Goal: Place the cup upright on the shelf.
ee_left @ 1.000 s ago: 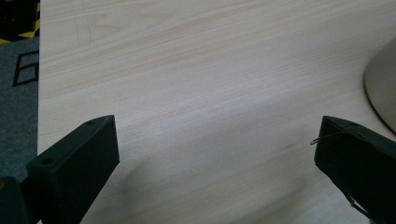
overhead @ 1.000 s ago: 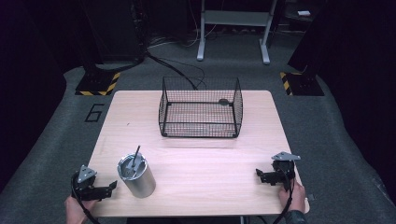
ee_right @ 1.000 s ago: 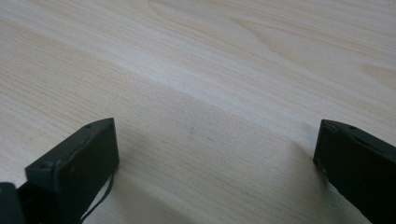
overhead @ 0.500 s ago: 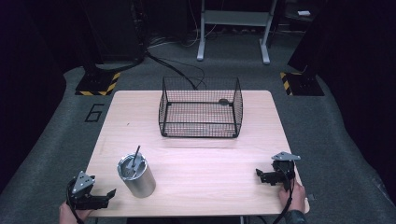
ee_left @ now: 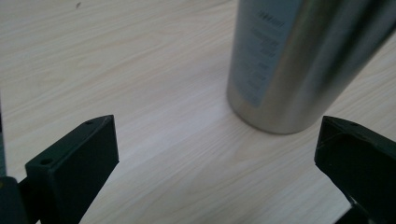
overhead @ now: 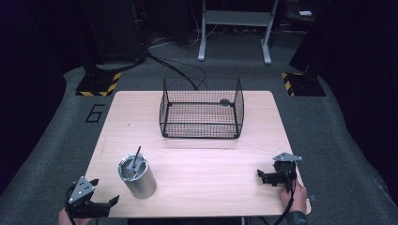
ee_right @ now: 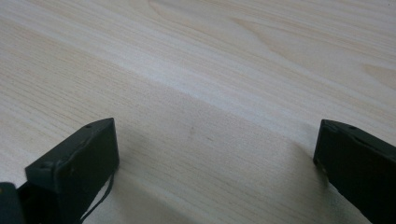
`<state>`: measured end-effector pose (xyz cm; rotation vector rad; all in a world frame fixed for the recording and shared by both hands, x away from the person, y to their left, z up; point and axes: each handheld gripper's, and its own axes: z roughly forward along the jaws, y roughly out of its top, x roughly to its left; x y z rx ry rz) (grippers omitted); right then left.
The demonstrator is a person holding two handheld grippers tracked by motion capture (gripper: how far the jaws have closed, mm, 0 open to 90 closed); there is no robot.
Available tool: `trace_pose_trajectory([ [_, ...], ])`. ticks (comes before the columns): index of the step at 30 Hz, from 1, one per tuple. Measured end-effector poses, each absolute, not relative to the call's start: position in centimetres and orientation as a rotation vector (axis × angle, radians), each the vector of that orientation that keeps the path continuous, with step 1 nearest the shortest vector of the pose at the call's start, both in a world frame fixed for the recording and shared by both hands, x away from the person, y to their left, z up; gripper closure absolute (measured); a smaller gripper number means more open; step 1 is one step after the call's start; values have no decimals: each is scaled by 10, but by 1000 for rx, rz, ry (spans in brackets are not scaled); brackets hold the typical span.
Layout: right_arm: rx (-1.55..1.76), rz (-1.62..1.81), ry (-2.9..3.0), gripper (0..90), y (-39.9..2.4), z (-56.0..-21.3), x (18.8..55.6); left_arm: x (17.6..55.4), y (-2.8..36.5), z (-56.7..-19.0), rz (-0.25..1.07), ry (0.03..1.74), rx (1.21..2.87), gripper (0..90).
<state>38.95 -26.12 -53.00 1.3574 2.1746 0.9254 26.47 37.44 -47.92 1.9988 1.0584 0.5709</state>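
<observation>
Left gripper (overhead: 101,206): held at the near left corner of the wooden table (overhead: 197,154), jaws spread wide, nothing between them. Grey plate on top, cable trailing toward the person's hand (overhead: 65,216) at the bottom edge. In the left gripper view (ee_left: 210,154), jaws far apart over bare wood, pointing toward the base of the steel tumbler (ee_left: 299,60), clear of it.

Right gripper (overhead: 263,177): resting at the near right corner of the table, held by the other hand (overhead: 294,197), jaws likewise wide apart and empty. In the right gripper view (ee_right: 215,154), pale wood grain between the jaws; thin black cable beside the left-side jaw.

Steel tumbler (overhead: 137,177): upright on the table, just beside the left gripper, on its far right side, well apart from the right gripper. Lid fitted, dark straw rising from it at a slight tilt. Pale label on its side, text too blurred to read.

Black wire basket (overhead: 202,129): standing at the far middle of the table, open at the top, well beyond the tumbler. Small dark object (overhead: 225,101) at its far right corner; kind not discernible.

Beyond the table: grey carpeted floor (overhead: 328,122), number 6 marked left of the table, hazard-striped bases at both far corners.
</observation>
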Motion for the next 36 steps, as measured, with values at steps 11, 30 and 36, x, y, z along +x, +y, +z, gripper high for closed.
trace_pose_trajectory([
  [11, 1357, 924, 2178, 0, -261, -530, 390, 267, 349, -466, 522, 933, 1922, 0],
  [30, 1356, 925, 2178, 0, -261, -530, 390, 288, 318, -459, 476, 905, 1818, 0],
  [36, 1356, 925, 2178, 0, -261, -530, 390, 290, 312, -457, 525, 925, 1789, 1],
])
